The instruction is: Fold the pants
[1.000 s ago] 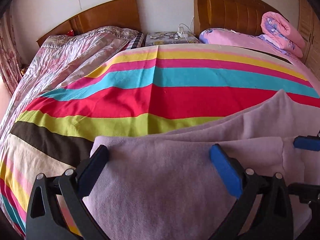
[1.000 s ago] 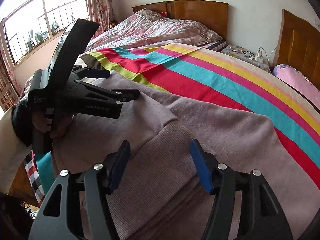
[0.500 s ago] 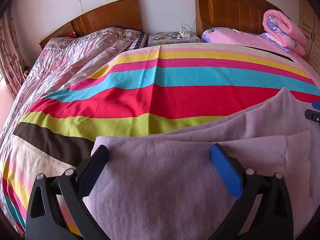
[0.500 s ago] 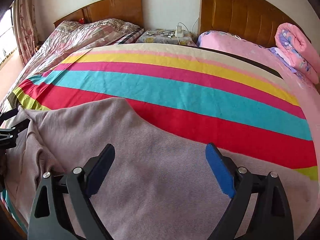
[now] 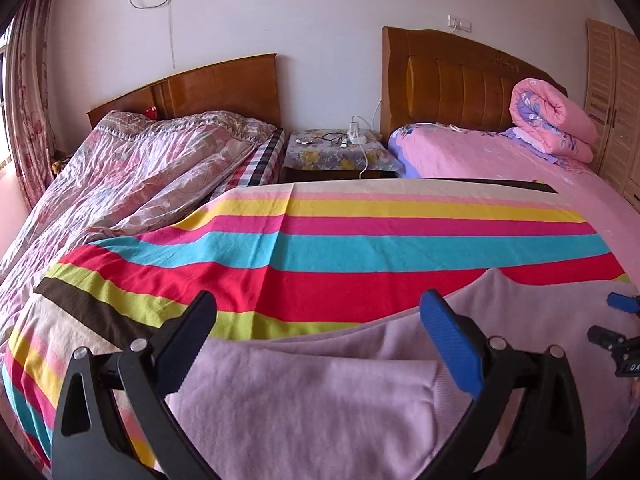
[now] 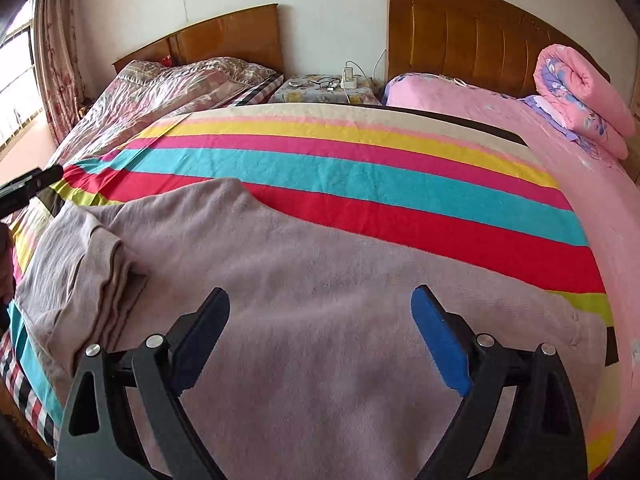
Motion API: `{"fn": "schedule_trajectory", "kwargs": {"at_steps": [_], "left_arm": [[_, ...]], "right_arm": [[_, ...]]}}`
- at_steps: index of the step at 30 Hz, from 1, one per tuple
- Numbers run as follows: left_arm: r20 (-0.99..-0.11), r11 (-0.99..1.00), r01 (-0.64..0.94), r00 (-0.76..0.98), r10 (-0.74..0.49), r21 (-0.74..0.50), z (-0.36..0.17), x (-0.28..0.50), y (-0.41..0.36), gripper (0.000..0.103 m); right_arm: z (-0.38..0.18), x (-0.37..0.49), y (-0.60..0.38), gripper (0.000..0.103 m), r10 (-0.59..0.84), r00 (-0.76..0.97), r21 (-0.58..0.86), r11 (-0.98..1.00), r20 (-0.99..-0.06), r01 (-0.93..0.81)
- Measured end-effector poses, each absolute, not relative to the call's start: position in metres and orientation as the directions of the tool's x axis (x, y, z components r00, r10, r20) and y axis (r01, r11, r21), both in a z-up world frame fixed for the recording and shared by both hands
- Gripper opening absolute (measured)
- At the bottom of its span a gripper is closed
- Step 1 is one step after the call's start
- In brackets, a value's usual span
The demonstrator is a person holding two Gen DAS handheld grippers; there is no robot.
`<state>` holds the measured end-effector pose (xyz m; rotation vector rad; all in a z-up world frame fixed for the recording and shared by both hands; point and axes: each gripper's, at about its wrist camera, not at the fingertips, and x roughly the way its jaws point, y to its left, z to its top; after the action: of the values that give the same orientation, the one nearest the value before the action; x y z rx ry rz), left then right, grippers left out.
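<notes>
The left tool [image 5: 320, 340] is held with its fingers spread wide, nothing gripped between them. The right tool [image 6: 320, 328] is likewise held spread and empty. Both appear, through fisheye distortion, to be pointed forward and slightly downward.

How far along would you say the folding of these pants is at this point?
Done: the mauve pants lie spread on the striped blanket, with one part already doubled over in layers at their left end. In hand: nothing; the left gripper and right gripper are both open above the cloth. Left: the wide flat stretch under the right gripper looks unfolded, so further folds probably remain.
</notes>
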<state>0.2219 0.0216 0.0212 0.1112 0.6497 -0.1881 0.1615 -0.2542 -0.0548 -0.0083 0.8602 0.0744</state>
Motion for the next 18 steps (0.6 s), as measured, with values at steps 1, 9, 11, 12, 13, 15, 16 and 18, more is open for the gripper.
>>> {"fn": "schedule_trajectory", "kwargs": {"at_steps": [1, 9, 11, 12, 13, 15, 16, 18], "left_arm": [[-0.619, 0.959, 0.277, 0.764, -0.185, 0.054, 0.025, 0.223, -0.003, 0.102], [-0.82, 0.81, 0.567, 0.529, -0.217, 0.152, -0.062, 0.271, -0.155, 0.102], [-0.818, 0.797, 0.563, 0.551, -0.163, 0.22, -0.085, 0.279, -0.163, 0.102], [-0.818, 0.811, 0.552, 0.548, -0.176, 0.195, -0.085, 0.284, -0.158, 0.102], [-0.836, 0.826, 0.546, 0.513, -0.197, 0.14, -0.086, 0.292, -0.152, 0.102], [-0.851, 0.851, 0.521, 0.476, -0.22, 0.071, -0.087, 0.302, -0.143, 0.102], [-0.857, 0.855, 0.517, 0.459, -0.235, 0.043, -0.088, 0.305, -0.14, 0.102], [-0.856, 0.861, 0.508, 0.459, -0.238, 0.033, -0.089, 0.308, -0.136, 0.102]], "right_arm": [[-0.057, 0.159, -0.254, 0.089, 0.066, 0.648, 0.023, 0.997, -0.759, -0.075], [-0.083, 0.147, -0.245, 0.089, 0.057, 0.572, -0.013, 0.993, -0.818, -0.116], [-0.084, 0.136, -0.25, 0.089, 0.068, 0.561, -0.004, 0.992, -0.825, -0.126], [-0.084, 0.128, -0.252, 0.089, 0.068, 0.557, -0.009, 0.991, -0.827, -0.135], [-0.082, 0.12, -0.256, 0.089, 0.066, 0.554, -0.01, 0.991, -0.83, -0.134], [-0.076, 0.1, -0.267, 0.089, 0.099, 0.578, 0.039, 0.993, -0.81, -0.116], [-0.075, 0.091, -0.272, 0.089, 0.125, 0.583, 0.072, 0.991, -0.803, -0.113], [-0.085, 0.08, -0.275, 0.089, 0.129, 0.54, 0.081, 0.99, -0.832, -0.111]]}}
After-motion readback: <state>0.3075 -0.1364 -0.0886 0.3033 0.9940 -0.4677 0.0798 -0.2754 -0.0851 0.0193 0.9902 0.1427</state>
